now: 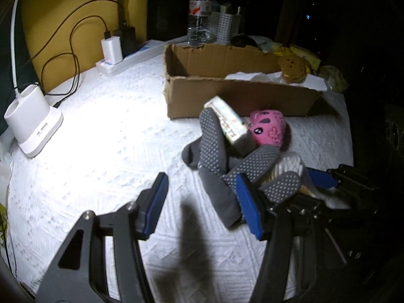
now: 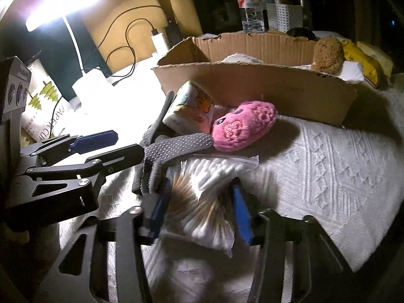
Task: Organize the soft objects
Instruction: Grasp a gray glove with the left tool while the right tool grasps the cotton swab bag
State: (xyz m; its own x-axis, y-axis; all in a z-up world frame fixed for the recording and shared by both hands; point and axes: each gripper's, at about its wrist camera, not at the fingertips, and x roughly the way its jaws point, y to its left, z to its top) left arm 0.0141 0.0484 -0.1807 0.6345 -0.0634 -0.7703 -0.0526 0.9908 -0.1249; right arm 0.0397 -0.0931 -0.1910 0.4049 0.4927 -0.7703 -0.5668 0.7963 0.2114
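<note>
A dim tabletop covered in a white, raised-pattern quilted cloth, lit hard by a desk lamp. The right gripper has its blue-padded fingers pressed against both sides of a clear bag of cotton swabs, a crinkly packet of thin wooden sticks with fluffy white tips; the bag bulges between the pads, so the grip looks firm, probably for lifting it out of the heap. The left gripper hangs just beside the same heap with its fingers spread wide and nothing between them, one pad near the grey socks, perhaps placed to take those next. The socks are limp knit fabric with dotted rubber grips on the soles, draped over one another. A pink plush toy, rounded and fuzzy with stitched eyes, rests against a small soft pack of tissues. Behind the heap, touching it, stands an open, shallow cardboard box with torn corrugated edges, seemingly the place for sorted items; a brown plush sits at its far end.
</note>
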